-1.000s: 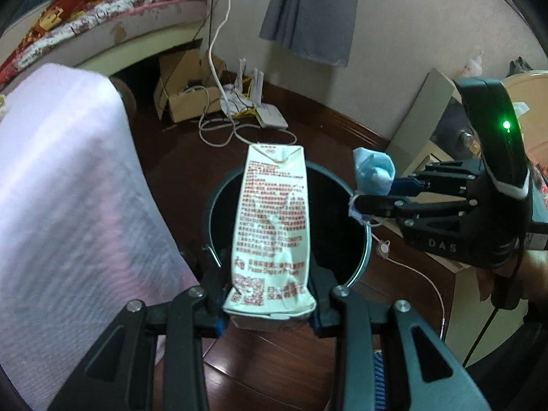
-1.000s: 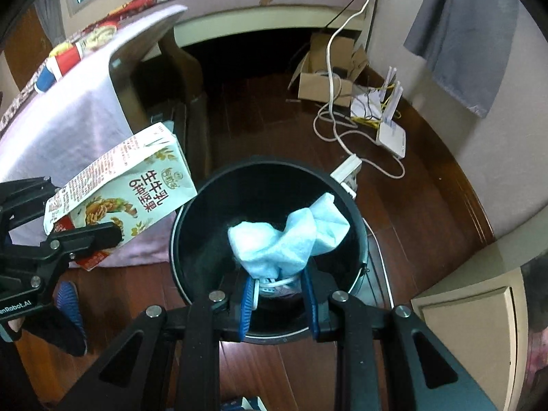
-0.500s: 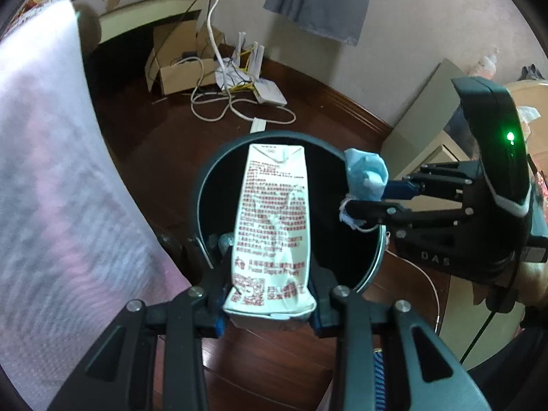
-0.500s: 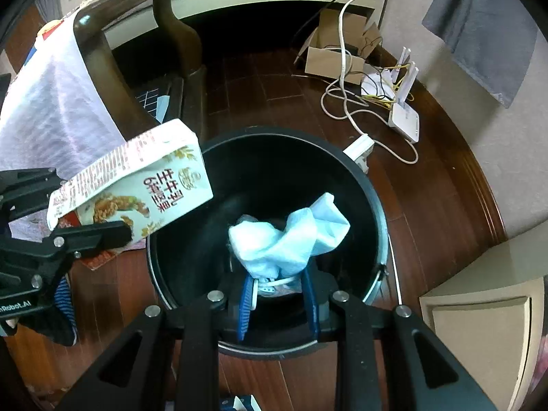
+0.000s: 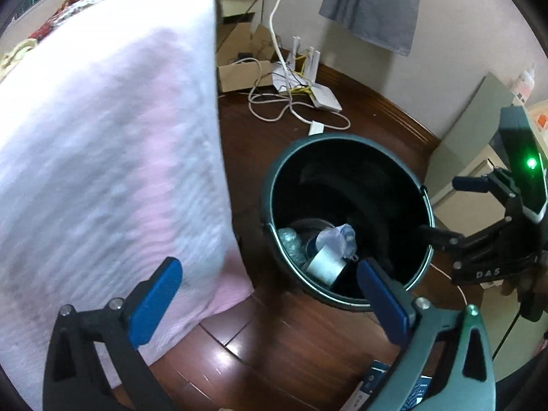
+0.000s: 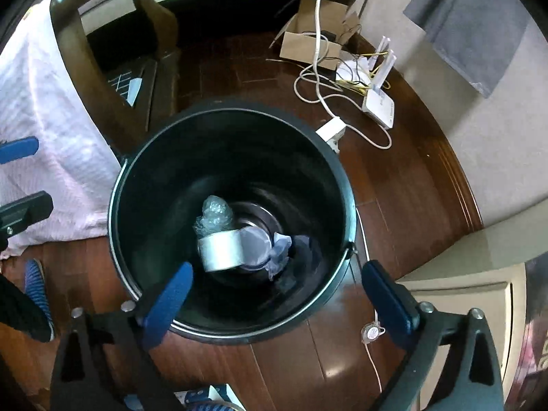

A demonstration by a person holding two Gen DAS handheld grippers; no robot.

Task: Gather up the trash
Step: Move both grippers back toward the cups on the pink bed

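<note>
A dark round bin (image 5: pixel 274 185) (image 6: pixel 116 205) stands on the wooden floor below both grippers. At its bottom lie the milk carton (image 5: pixel 323 263) (image 6: pixel 222 250), the blue face mask (image 5: pixel 337 236) (image 6: pixel 279 253) and a crumpled clear plastic wad (image 5: pixel 291 243) (image 6: pixel 214 212). My left gripper (image 5: pixel 270 294) hangs over the bin's near-left rim, jaws opening wide, nothing between its blue pads. My right gripper (image 6: pixel 277 294) is above the bin's near edge, jaws also opening and empty. Each shows in the other's view: the right gripper (image 5: pixel 448 207) at the right, the left gripper (image 6: pixel 20 178) at the left edge.
A pink-white cloth (image 5: pixel 102 154) drapes a wooden chair (image 6: pixel 85 68) just left of the bin. Behind lie a cardboard box (image 5: pixel 239 68), a white router (image 5: pixel 322 96) and looped cables. A beige cabinet (image 5: pixel 462 171) stands to the right, a striped slipper (image 6: pixel 34 281) at lower left.
Both grippers have gone from shut to wide open. The milk carton has left the left gripper and the blue mask the right one; both now lie in the bin. Both hands sank slightly.
</note>
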